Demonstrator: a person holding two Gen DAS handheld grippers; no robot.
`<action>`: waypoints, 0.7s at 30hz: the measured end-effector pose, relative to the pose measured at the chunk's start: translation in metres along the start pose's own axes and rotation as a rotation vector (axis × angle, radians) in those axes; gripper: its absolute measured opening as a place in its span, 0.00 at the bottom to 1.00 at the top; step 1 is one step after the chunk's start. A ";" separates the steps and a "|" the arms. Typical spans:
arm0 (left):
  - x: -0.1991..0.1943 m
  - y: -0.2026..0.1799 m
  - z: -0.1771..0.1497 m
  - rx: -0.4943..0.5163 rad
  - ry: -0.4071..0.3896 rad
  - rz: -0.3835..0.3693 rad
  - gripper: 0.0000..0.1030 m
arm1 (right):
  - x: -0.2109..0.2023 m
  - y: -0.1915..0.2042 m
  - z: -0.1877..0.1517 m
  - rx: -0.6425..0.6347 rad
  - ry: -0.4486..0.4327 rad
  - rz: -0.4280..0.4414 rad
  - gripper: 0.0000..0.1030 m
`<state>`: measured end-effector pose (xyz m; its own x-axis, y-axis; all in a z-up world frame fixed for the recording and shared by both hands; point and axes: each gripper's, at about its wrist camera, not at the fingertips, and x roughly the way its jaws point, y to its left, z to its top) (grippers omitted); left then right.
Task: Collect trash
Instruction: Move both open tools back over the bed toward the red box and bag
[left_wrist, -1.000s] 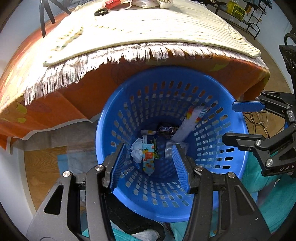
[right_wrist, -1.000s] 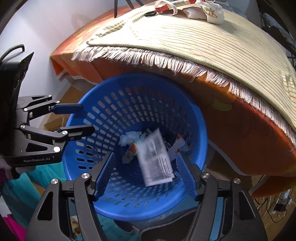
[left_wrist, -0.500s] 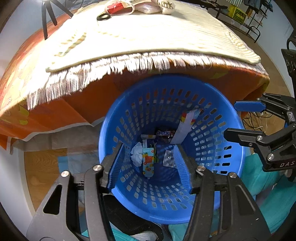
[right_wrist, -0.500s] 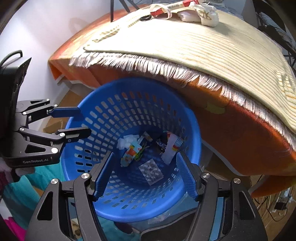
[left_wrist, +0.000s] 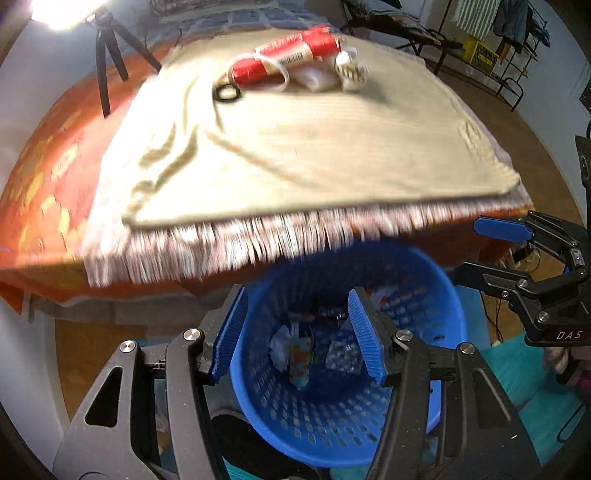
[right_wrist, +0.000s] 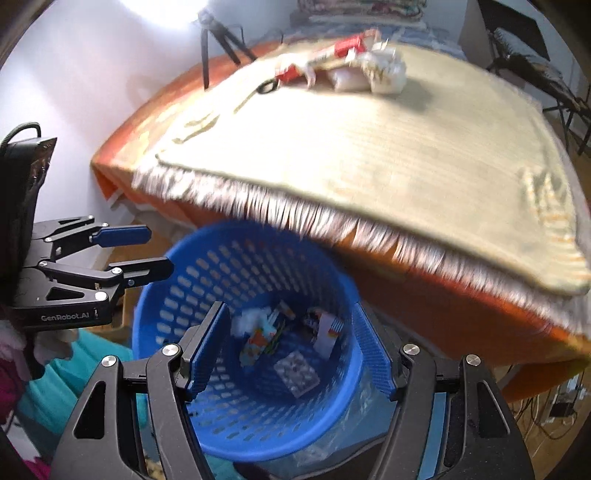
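Wrappers (right_wrist: 295, 373) litter blue basket (right_wrist: 177, 295) bottom.

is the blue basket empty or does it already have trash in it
Not empty. The blue basket holds a few wrappers, crumpled tissue and a blister pack on its bottom; mostly unfilled.

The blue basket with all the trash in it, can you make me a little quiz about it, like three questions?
1. True or false: the blue basket is empty.
2. What lies at the far end of the beige mat?
A. a red wrapper
B. a green bottle
C. a book
3. Fill in: both the left tool and the right tool are ____ and hold nothing.

Key: 1 false, wrappers lie in its bottom; 2 A, the red wrapper; 3 open.
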<state>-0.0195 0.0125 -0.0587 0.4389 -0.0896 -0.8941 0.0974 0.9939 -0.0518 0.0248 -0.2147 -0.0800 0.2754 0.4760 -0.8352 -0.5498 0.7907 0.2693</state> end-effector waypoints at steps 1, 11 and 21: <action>-0.003 0.002 0.007 0.002 -0.011 0.004 0.59 | -0.003 -0.001 0.004 -0.001 -0.012 0.000 0.66; -0.013 0.027 0.070 -0.020 -0.079 0.039 0.60 | -0.023 -0.023 0.056 0.025 -0.137 -0.007 0.66; 0.008 0.059 0.121 -0.083 -0.087 0.049 0.60 | -0.018 -0.061 0.123 0.091 -0.233 -0.014 0.76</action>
<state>0.0977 0.0626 -0.0153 0.5173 -0.0420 -0.8548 0.0008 0.9988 -0.0486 0.1502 -0.2243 -0.0227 0.4627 0.5319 -0.7092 -0.4742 0.8244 0.3090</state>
